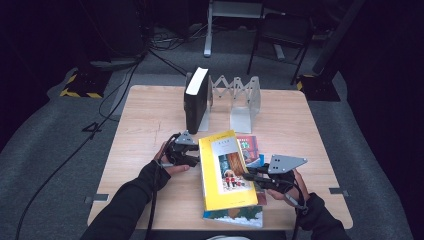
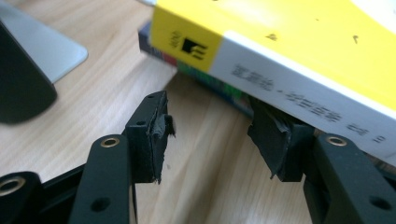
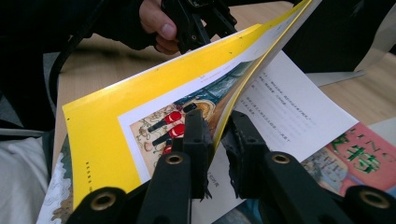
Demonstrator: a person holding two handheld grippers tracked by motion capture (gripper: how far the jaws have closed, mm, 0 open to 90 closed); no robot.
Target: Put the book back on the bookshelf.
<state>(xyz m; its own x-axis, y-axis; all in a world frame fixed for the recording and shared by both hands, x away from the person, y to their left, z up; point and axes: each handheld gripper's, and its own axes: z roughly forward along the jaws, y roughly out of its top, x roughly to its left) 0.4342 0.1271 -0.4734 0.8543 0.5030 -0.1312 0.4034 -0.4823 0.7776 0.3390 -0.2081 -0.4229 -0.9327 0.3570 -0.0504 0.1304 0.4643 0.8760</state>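
A yellow book [image 1: 225, 170] lies on a stack of other books at the table's front middle. Its front cover [image 3: 116, 121] is lifted, and a white text page [image 3: 289, 107] shows beneath. My right gripper [image 3: 217, 140] is shut on the cover's open edge, which sits between the two pads; in the high view it is at the book's right side [image 1: 247, 175]. My left gripper [image 2: 210, 135] stands open at the book's white and yellow spine [image 2: 303, 56]. One jaw is tucked just under the spine and the gap holds nothing. It sits left of the book [image 1: 195, 159].
A red-covered book [image 1: 250, 142] and a blue-green one [image 1: 235, 216] lie under the yellow book. A thick black book [image 1: 196, 100] stands in a metal folding book rack [image 1: 245, 100] at the back middle. Bare wooden table [image 1: 145, 125] lies to the left.
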